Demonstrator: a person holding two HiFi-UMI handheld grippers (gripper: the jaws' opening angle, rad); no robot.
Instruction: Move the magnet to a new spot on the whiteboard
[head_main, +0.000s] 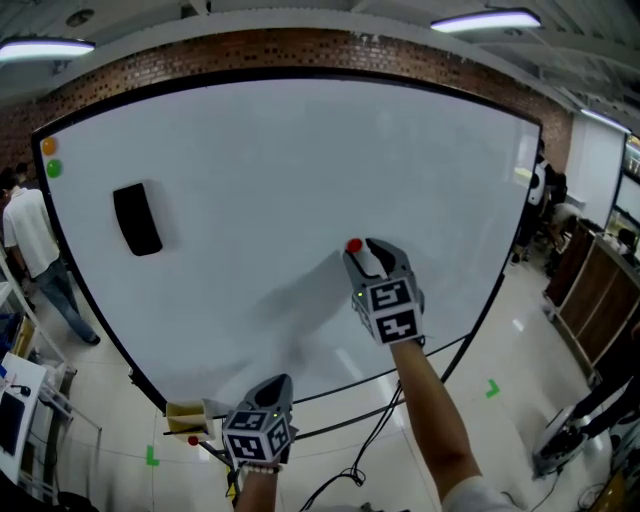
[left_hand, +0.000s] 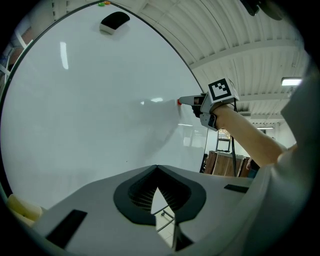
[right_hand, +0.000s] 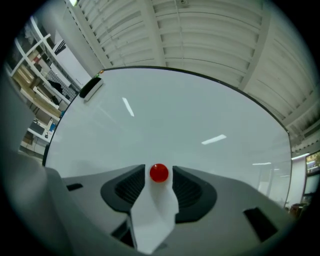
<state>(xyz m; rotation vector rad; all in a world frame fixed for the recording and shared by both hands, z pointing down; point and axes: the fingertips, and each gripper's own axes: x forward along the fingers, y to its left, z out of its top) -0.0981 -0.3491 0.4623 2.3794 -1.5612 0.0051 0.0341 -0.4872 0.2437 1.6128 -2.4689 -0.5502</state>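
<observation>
A small round red magnet (head_main: 353, 245) sits on the whiteboard (head_main: 300, 150), right of its centre. My right gripper (head_main: 362, 252) is at the board with its jaws wide apart on either side of the magnet. In the right gripper view the magnet (right_hand: 159, 173) lies between the pads (right_hand: 131, 186) with a thin gap on each side, so the right gripper (right_hand: 159, 171) is open. My left gripper (head_main: 277, 386) hangs low below the board's bottom edge, shut and empty. From the left gripper view its jaw tips (left_hand: 157, 169) meet, and the magnet (left_hand: 179, 102) shows beyond them.
A black eraser (head_main: 137, 220) sticks to the board's left part, with an orange magnet (head_main: 48, 146) and a green magnet (head_main: 53, 169) at the upper left corner. A yellowish block (head_main: 185, 415) lies on the board's ledge. A person (head_main: 35, 240) stands at the far left; desks are at the right.
</observation>
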